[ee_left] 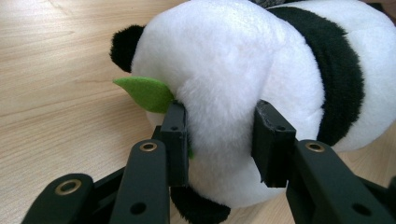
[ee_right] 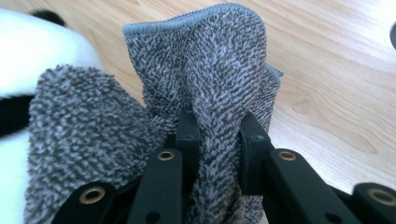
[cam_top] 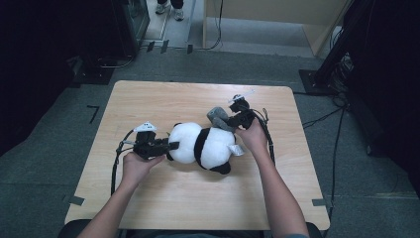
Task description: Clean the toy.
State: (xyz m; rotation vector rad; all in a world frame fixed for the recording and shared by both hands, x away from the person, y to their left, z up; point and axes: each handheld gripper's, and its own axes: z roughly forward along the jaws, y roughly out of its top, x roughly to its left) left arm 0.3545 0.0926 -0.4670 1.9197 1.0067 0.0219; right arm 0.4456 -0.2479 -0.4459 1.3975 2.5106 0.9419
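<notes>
One black-and-white plush panda [cam_top: 203,146] lay on its side near the middle of the pale wooden bench [cam_top: 163,99], a green felt leaf [ee_left: 145,93] poking out beside its head. Its white fur bulged between the jaws of the left claw [ee_left: 219,140], which was clenched on the panda from the left end. At the panda's far right side, the right claw [ee_right: 217,140] pinched a bunched fold of grey looped-pile cloth [ee_right: 205,79], the cloth standing up just beside the toy and brushing it. Both of the person's forearms [cam_top: 277,193] reached in from the near edge.
</notes>
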